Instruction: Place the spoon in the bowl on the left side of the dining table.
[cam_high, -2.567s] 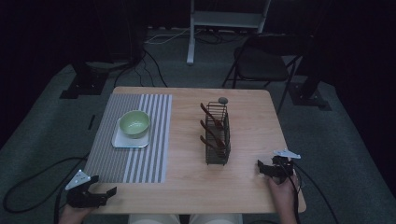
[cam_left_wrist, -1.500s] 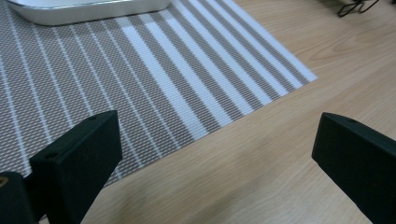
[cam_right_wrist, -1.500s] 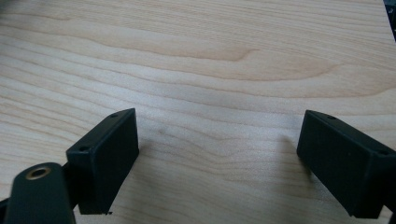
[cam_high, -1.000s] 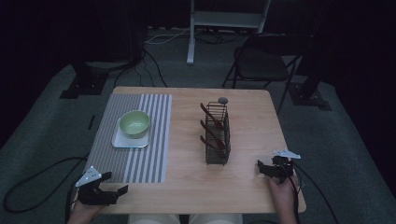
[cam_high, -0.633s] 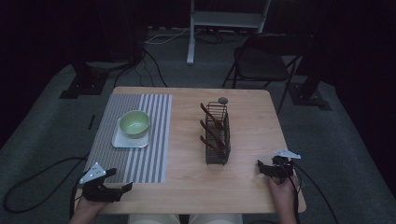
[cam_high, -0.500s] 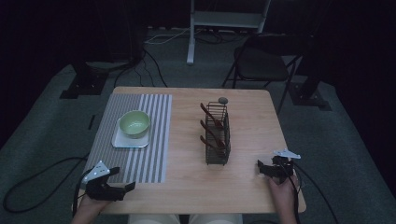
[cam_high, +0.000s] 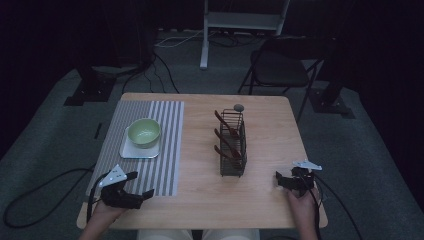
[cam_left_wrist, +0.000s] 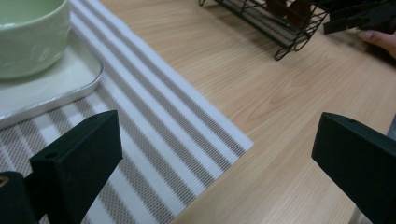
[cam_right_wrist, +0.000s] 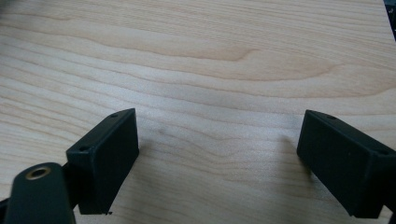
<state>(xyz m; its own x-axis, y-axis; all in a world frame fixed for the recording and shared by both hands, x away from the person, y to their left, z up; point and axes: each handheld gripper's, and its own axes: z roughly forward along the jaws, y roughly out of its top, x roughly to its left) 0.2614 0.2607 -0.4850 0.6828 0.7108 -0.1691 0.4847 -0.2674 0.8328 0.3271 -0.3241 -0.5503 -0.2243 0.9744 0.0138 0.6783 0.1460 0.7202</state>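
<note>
A pale green bowl (cam_high: 144, 132) sits on a white tray (cam_high: 131, 151) on a grey striped mat (cam_high: 160, 150) at the table's left. In the left gripper view the bowl (cam_left_wrist: 28, 37) and tray (cam_left_wrist: 51, 88) are at the upper left. A black wire rack (cam_high: 232, 150) holding brown utensils stands mid-table. My left gripper (cam_high: 141, 185) hovers open over the mat's near corner, jaws wide with nothing between them (cam_left_wrist: 212, 154). My right gripper (cam_high: 280, 181) rests open low over bare wood at the near right, empty (cam_right_wrist: 217, 158).
A small grey round object (cam_high: 239, 107) lies behind the rack. A dark folding chair (cam_high: 280, 70) and a white stand (cam_high: 205, 35) are beyond the table's far edge. Cables lie on the floor at left. The other hand's gripper (cam_left_wrist: 359, 18) appears past the rack.
My left gripper has moved right and forward from the table's near left corner onto the mat's near edge. The right gripper has stayed still.
</note>
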